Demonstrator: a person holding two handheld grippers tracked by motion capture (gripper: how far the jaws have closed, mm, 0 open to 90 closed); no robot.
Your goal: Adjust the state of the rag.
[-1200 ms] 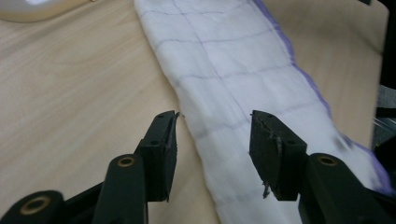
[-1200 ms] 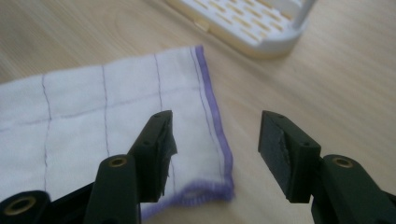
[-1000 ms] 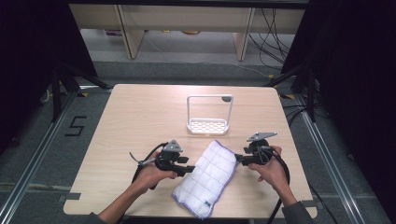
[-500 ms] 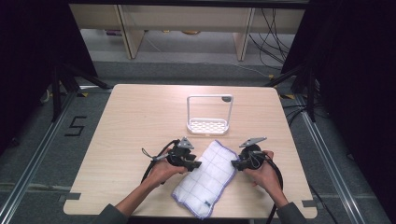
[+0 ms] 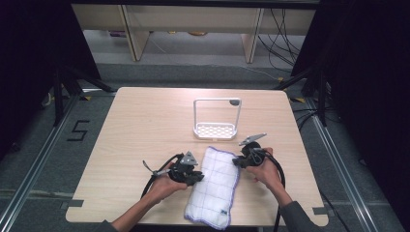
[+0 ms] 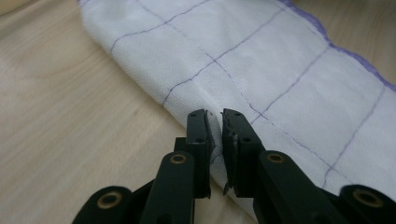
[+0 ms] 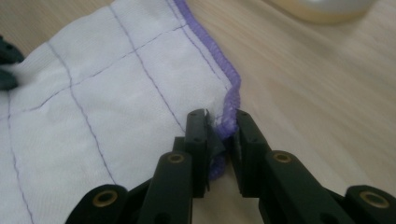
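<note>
While both hands rest low on the wooden table (image 5: 130,125), each gripper has a pinch of the white cloth (image 5: 215,186), a folded towel with thin purple grid lines and a purple stitched hem that lies between them at the near middle of the table. Seen from the left gripper view, the left gripper (image 6: 215,122) has just been closing, and its jaws now stand narrow with a small ridge of the cloth's folded left edge squeezed between the pads. On the other side, the right gripper (image 7: 219,122) has also just been closing and now nips the purple hem at the cloth's far right corner, which bunches up between the jaws (the pads themselves are partly buried in the fabric). From the high view the jaw tips of both grippers are too small and dark to make out. Just beyond the cloth stands a white wire-handled rack (image 5: 216,129), apart from it, blurred and cut off in the right gripper view
</note>
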